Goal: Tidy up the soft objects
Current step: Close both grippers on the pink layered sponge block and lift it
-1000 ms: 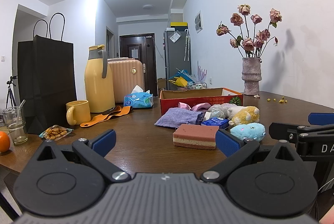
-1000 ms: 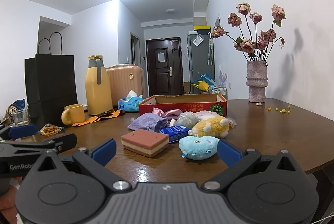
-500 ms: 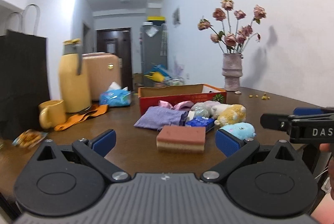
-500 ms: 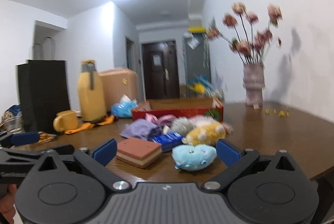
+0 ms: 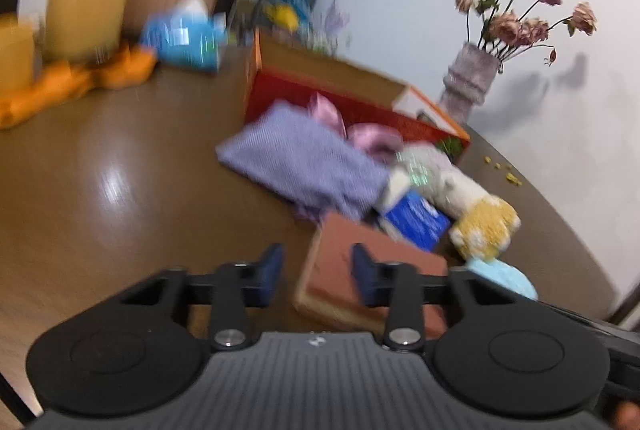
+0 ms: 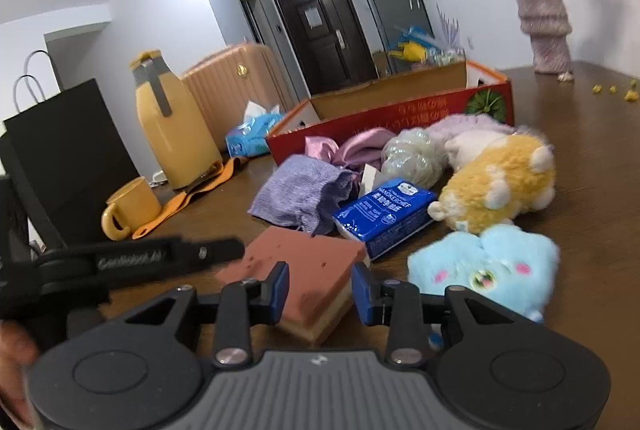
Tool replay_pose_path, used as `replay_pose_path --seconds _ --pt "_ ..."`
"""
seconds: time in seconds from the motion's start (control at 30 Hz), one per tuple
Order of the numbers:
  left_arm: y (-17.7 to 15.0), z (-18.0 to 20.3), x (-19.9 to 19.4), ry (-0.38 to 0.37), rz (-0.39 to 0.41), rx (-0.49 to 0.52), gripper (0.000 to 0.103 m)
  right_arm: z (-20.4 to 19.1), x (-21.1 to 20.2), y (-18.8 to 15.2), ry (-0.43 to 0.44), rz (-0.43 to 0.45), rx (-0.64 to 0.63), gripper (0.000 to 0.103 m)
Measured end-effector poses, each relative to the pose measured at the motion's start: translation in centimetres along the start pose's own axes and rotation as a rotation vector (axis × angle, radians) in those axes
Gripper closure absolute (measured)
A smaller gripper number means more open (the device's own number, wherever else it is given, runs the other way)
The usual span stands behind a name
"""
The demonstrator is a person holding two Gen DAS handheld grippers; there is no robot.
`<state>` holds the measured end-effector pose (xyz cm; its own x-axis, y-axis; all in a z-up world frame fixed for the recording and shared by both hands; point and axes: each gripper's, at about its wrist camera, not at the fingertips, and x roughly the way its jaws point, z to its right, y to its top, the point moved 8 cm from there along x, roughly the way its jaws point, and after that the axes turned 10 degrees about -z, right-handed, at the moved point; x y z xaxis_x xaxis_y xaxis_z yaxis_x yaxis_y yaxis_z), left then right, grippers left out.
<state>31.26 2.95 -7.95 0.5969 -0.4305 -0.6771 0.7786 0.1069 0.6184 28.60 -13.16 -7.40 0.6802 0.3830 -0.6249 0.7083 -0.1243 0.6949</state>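
Hovering with jaws apart over the pink-topped rectangular sponge [image 6: 304, 270] lying on the brown wooden table [image 6: 592, 262], left gripper [image 5: 316, 270] and right gripper [image 6: 320, 288] risk colliding, or nudging the neighbouring fluffy blue plush [image 6: 486, 266].

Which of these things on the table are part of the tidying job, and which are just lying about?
Job: sponge, blue plush, yellow plush, purple cloth, pink cloth, tissue pack, red box.

Lying about: thermos, mug, vase, black bag.
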Motion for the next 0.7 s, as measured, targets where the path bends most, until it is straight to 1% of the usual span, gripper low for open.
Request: replay_pose_path --seconds 0.03,0.07,0.13,0.17,0.2,0.3,0.33,0.4,0.43,0.47,0.5,0.57,0.6,0.67,0.7 --pt "-0.6 0.2 -0.2 -0.038 -0.022 -0.043 0.075 0.4 0.5 0.2 0.004 -0.021 0.005 0.069" --pt "-1.2 0.6 -0.7 -0.058 -0.04 -0.051 0.074 0.7 0.6 0.4 0.022 -0.028 0.01 0.07" --pt "-2.1 1.6 -1.5 -0.045 -0.061 -0.014 0.073 1.1 0.6 0.8 0.054 -0.057 0.001 0.07" --pt "-2.2 1.9 -1.7 -0.049 -0.059 -0.01 0.069 1.2 0.8 1.0 0.06 -0.083 -0.008 0.069" --pt "-2.0 1.9 -1.7 -0.052 -0.06 -0.016 0.062 1.3 1.0 1.1 0.065 -0.102 -0.018 0.067" --pt "-0.7 1.1 -1.2 0.017 -0.035 -0.029 0.059 1.4 1.4 1.4 0.067 -0.143 -0.05 0.062" --pt "-0.5 0.8 -0.8 0.024 -0.049 -0.044 0.059 1.4 1.5 1.5 0.08 -0.156 -0.051 0.062" --pt "-0.5 0.2 0.0 -0.005 -0.082 -0.093 0.061 1.4 1.6 1.5 0.101 -0.17 -0.047 0.064" --pt "-0.6 0.1 0.1 -0.026 -0.084 -0.105 0.063 1.5 1.7 1.5 0.112 -0.173 -0.032 0.064" --pt "-0.6 0.1 0.2 -0.039 -0.081 -0.101 0.071 1.5 1.8 1.4 0.117 -0.178 -0.022 0.065" --pt "-0.6 0.2 0.2 -0.055 -0.081 -0.103 0.076 1.5 1.9 1.4 0.125 -0.189 -0.014 0.065" --pt "-0.6 0.2 0.0 -0.047 -0.092 -0.115 0.077 1.2 1.9 1.5 0.154 -0.219 0.008 0.072" --pt "-0.3 0.3 -0.2 -0.046 -0.092 -0.111 0.078 1.0 1.8 1.6 0.151 -0.231 0.005 0.072" --pt "0.9 0.8 -1.0 -0.053 -0.071 -0.103 0.078 0.2 0.8 2.5 0.142 -0.21 -0.026 0.073" --pt "1.9 1.2 -1.6 -0.057 -0.05 -0.093 0.078 -0.3 0.1 3.4 0.14 -0.186 -0.043 0.073"
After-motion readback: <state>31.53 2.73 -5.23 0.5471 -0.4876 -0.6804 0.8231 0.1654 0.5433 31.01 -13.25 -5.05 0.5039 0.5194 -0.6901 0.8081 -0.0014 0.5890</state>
